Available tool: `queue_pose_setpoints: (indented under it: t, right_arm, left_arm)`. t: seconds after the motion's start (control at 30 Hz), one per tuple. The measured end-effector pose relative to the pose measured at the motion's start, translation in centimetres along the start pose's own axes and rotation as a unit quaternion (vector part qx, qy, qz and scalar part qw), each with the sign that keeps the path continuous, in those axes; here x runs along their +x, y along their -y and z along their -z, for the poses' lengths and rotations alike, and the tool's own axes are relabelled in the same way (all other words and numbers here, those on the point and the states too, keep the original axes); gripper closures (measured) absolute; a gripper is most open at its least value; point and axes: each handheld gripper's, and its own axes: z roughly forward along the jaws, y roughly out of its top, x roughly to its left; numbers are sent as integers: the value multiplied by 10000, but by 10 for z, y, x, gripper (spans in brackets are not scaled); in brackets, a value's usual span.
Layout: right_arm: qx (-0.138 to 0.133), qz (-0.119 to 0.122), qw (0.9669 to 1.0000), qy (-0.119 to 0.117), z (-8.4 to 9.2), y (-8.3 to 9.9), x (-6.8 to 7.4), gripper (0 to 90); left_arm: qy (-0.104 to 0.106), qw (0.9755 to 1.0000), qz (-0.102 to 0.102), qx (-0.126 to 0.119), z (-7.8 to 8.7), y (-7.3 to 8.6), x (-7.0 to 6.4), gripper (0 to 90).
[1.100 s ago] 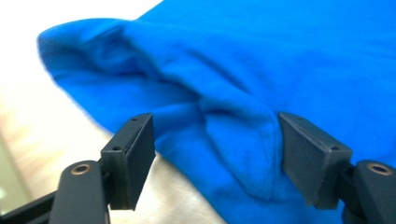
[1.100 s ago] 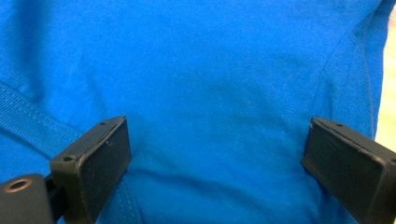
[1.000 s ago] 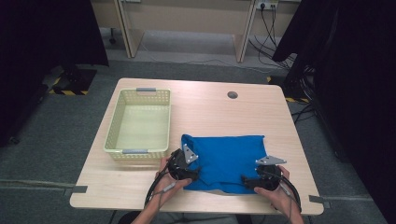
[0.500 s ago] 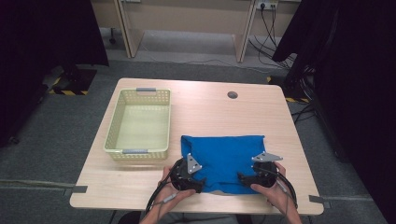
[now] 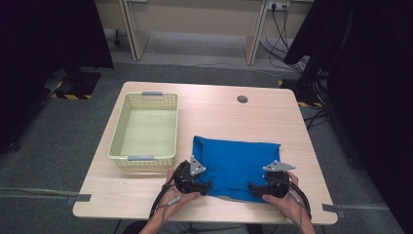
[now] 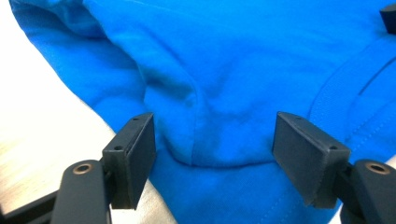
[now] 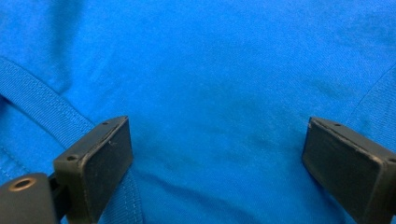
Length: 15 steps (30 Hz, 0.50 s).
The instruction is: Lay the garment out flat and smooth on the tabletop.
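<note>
While both grippers stand over the near hem with nothing clamped, the fold is best begun evenly: the left gripper (image 5: 197,184) has just been closing a little, yet its jaws remain well apart astride a small ridge of the blue garment (image 5: 234,165), pads not pressing; the right gripper (image 5: 258,187) is spread wide above flat cloth — also empty. Each should, I judge, pinch only the top layers at the same depth. The garment lies folded near the table's (image 5: 272,105) front right corner, the yellow basket (image 5: 144,157) just beside its left.
</note>
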Motion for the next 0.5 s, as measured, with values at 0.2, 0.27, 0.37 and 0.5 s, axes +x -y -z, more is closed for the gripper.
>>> queue_pose_setpoints:
  t: [0.2, 0.27, 0.37, 0.5]
  right_arm:
    - [-30, -25, 10000, 26, 0, 0, -2, 90]
    - [-51, -26, 10000, 29, 0, 1, -3, 90]
    - [-49, -26, 10000, 31, 0, 1, -3, 90]
    - [-60, -29, 10000, 33, 0, 2, -3, 90]
  left_arm:
    - [-191, 9995, -213, 152, 11, 6, 2, 288]
    - [-279, 9993, -155, 201, 18, 12, 9, 285]
    - [-236, 9996, -65, 159, 21, 17, 11, 285]
    - [-254, 9994, -140, 196, 23, 17, 8, 274]
